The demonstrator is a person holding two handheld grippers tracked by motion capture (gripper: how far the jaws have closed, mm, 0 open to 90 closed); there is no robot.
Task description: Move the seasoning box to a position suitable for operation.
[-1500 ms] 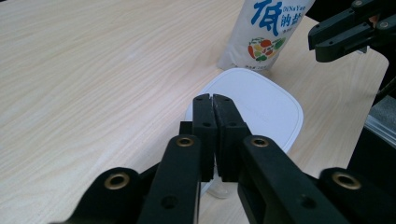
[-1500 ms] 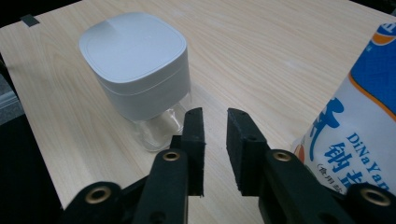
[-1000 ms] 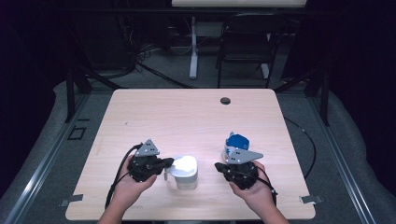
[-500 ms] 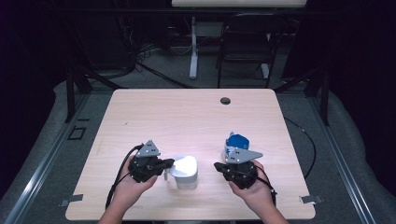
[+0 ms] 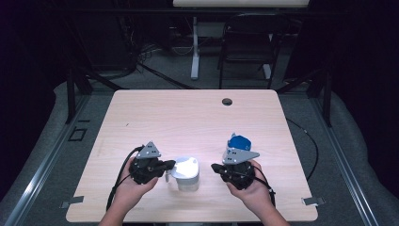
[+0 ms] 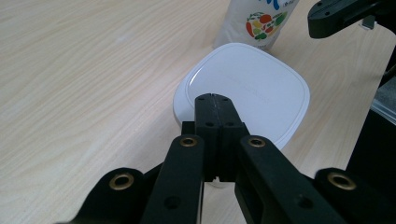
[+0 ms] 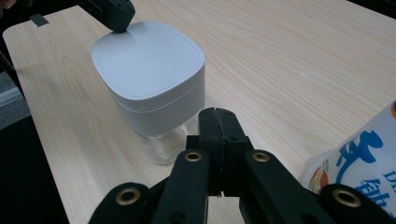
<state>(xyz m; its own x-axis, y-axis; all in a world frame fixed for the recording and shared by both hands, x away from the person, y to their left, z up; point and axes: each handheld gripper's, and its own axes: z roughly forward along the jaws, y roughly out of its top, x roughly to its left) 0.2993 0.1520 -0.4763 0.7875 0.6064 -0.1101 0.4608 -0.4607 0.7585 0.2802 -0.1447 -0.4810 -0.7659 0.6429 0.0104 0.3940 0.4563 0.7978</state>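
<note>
A clear jar with a white square lid (image 5: 186,168) stands near the table's front edge, between both hands. My left gripper (image 5: 170,165) is shut and empty; in the left gripper view its tips (image 6: 213,99) hover over the near edge of the lid (image 6: 247,88). My right gripper (image 5: 216,168) is shut too, holding nothing, and points at the jar (image 7: 152,79) from its right with a gap between them. A white pouch with a blue top (image 5: 238,142) stands just behind the right gripper; its printed side shows in both gripper views (image 6: 259,21) (image 7: 362,161).
The wooden table (image 5: 188,117) has a cable hole (image 5: 227,101) near its far edge. Beyond the table stand a dark chair (image 5: 247,47) and another desk's leg (image 5: 194,47). Cables trail from both grippers off the front edge.
</note>
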